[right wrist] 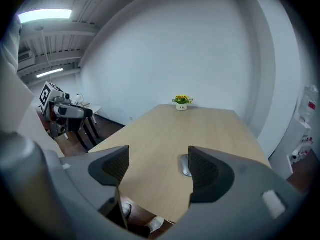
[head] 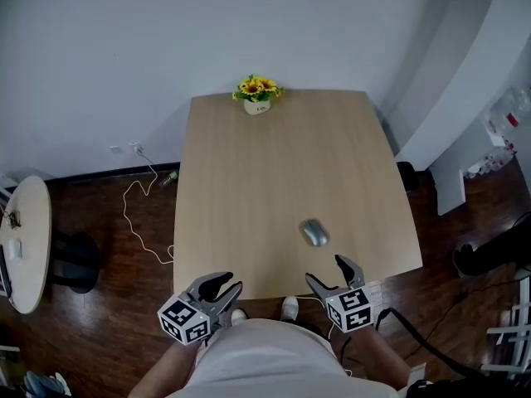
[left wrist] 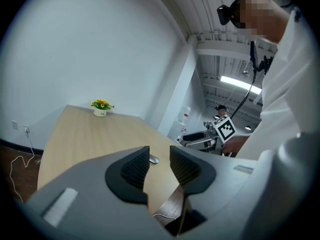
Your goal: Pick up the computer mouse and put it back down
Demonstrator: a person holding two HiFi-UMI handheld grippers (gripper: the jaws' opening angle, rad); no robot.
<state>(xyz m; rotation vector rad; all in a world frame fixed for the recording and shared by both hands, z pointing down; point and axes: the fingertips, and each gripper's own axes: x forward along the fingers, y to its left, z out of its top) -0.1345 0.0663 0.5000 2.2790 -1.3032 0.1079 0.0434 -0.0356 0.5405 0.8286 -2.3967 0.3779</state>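
Observation:
The grey computer mouse lies on the wooden table, near its front right part. My right gripper hovers at the table's front edge just short of the mouse, open and empty. In the right gripper view the mouse shows beside the right jaw, ahead of the gripper. My left gripper hangs at the front edge further left, open by a narrow gap with nothing in it. Through that gap the mouse is seen far off.
A small pot of yellow flowers stands at the table's far edge. Left of the table are a white round side table, a black stool and a white cable on the dark wood floor. White furniture stands to the right.

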